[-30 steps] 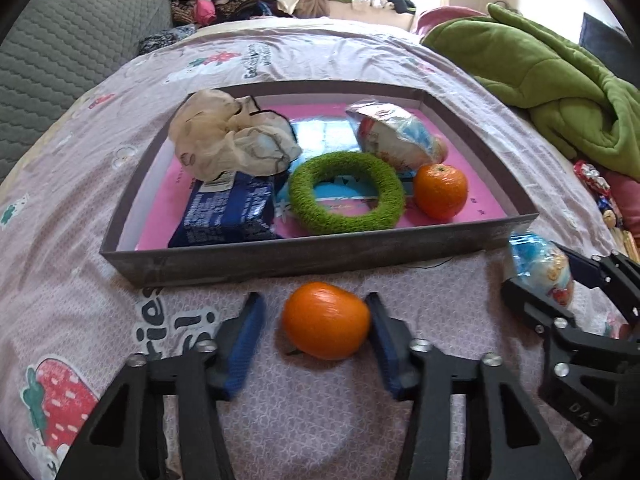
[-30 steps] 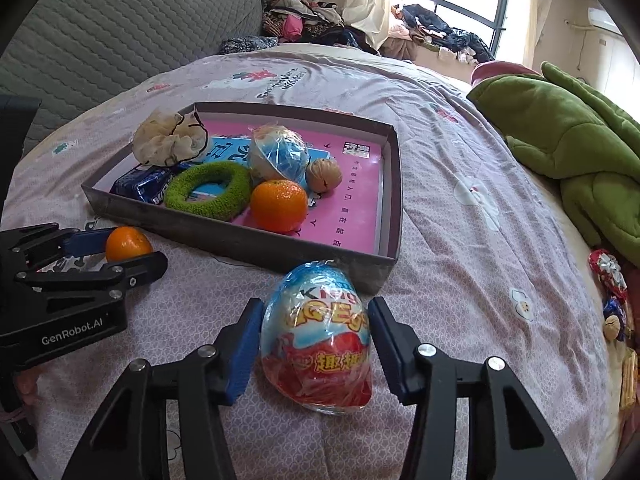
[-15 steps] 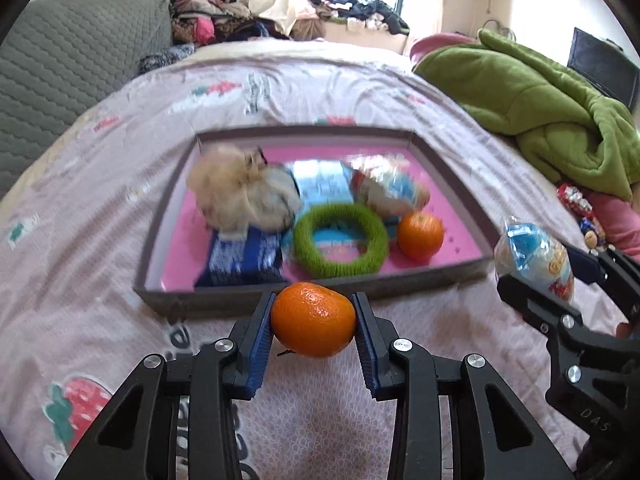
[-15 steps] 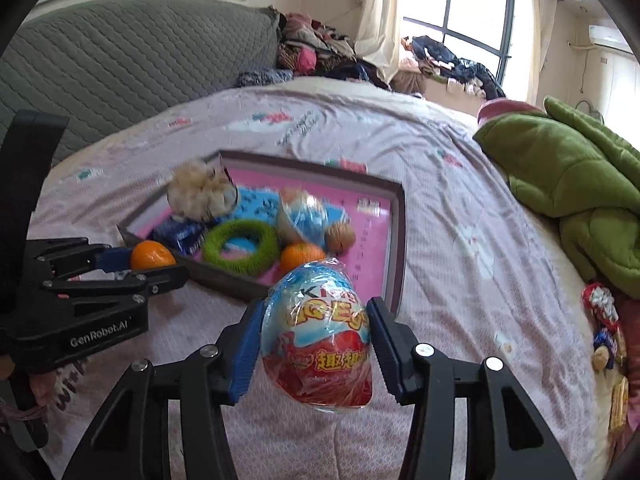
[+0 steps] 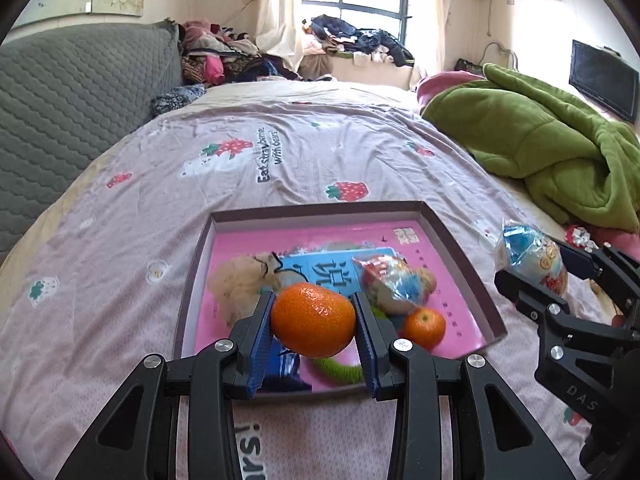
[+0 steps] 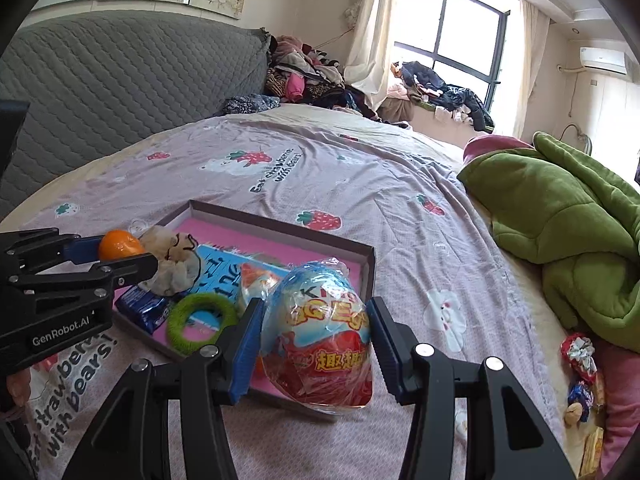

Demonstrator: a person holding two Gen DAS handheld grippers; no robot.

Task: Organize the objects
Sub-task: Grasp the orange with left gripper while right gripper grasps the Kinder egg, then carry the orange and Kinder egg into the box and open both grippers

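My left gripper [image 5: 314, 326] is shut on an orange tangerine [image 5: 313, 325], held in the air over the near part of the shallow grey box [image 5: 460, 246] with a pink floor. My right gripper [image 6: 316, 338] is shut on a large wrapped chocolate egg [image 6: 318, 340], lifted over the box's near right corner [image 6: 370, 258]. The same egg [image 5: 530, 258] shows at the right of the left wrist view, and the same tangerine [image 6: 119, 245] at the left of the right wrist view. Inside the box lie a second tangerine [image 5: 424, 327], another wrapped egg [image 5: 394, 282], a green ring [image 6: 202, 322], a cream scrunchie [image 6: 174, 266] and a blue packet [image 6: 146, 306].
The box rests on a lilac strawberry-print bedsheet [image 5: 280, 152]. A green blanket [image 5: 560, 152] is heaped at the right, a grey quilted headboard [image 6: 120, 68] at the left. Small wrapped snacks [image 6: 580, 364] lie at the right bed edge. Clothes pile up by the window.
Both grippers have risen off the sheet with the tangerine and the egg in them and now hang over the box, which sits lower and smaller in both views.
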